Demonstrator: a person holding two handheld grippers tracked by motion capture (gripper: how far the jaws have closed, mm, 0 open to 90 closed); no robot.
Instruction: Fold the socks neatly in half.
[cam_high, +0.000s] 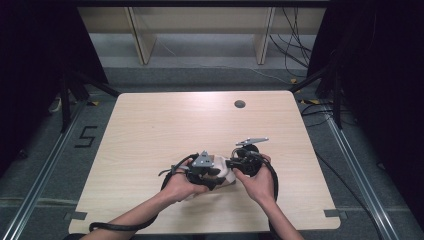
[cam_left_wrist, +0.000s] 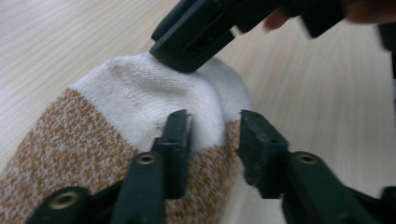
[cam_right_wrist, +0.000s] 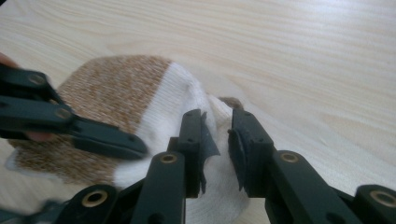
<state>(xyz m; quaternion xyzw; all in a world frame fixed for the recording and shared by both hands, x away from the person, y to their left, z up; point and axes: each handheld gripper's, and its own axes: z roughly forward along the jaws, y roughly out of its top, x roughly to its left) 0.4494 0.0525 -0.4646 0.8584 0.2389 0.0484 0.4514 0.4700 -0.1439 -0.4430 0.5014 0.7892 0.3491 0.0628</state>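
A sock (cam_left_wrist: 140, 112), white at one end and speckled orange-brown along the rest, lies bunched on the wooden table (cam_high: 165, 120), on the person's side of the dark round hole (cam_high: 239, 104) in the tabletop and well apart from it. Both grippers meet over the sock.

In the left gripper view, the left gripper (cam_left_wrist: 212, 140) has its jaws partly apart, straddling a ridge of the knit where the white meets the orange-brown; one jaw lies against the fabric, and the pads do not look to be pressing it from both sides, though the angle makes that hard to judge. The tip of the right gripper (cam_left_wrist: 187, 51) comes down onto the white end from above.

In the right gripper view, the right gripper (cam_right_wrist: 217, 140) holds its jaws a narrow gap apart with a fold of the white end rising between them; whether the pads actually pinch it cannot be told. The left gripper (cam_right_wrist: 116, 142) lies across the orange-brown part.

On the floor left of the table, well away from the sock, a marking reads "5" (cam_high: 86, 136).
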